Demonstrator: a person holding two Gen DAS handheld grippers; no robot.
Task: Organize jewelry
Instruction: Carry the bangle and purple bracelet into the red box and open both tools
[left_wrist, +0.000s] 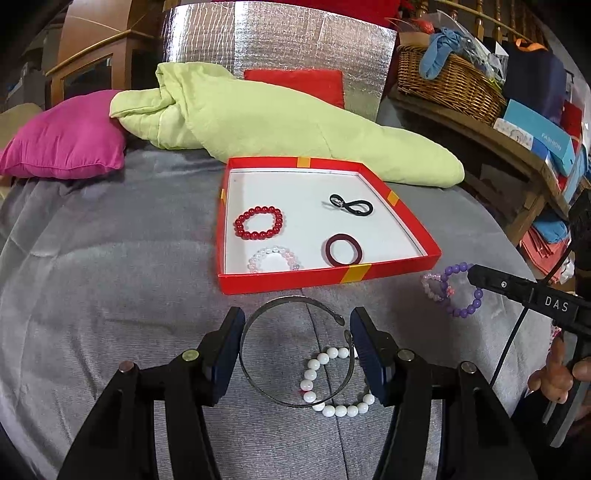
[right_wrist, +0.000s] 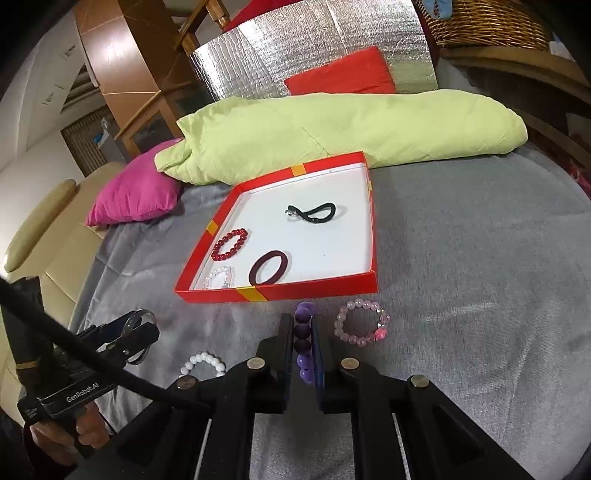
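The metal bangle (left_wrist: 295, 354) is gripped between the half-open left claw (left_wrist: 297, 356); purple beads (right_wrist: 303, 345) are pinched in the nearly closed right claw (right_wrist: 303, 350), near the red tray (right_wrist: 332, 288) on the grey bed (right_wrist: 480, 295).

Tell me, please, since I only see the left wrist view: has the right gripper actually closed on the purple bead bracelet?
Observer: Yes. The right wrist view shows the right gripper shut on the purple bead bracelet, with beads lined up between its pads.
Operator: Is the pink bracelet tangled with it? They overlap for me.
Observer: No. The pink bead bracelet lies apart on the grey blanket, to the right of that gripper.
Operator: Does my bangle touch the white beads?
Observer: From that side, the silver bangle sits in the left gripper, apart from the white bead bracelet.
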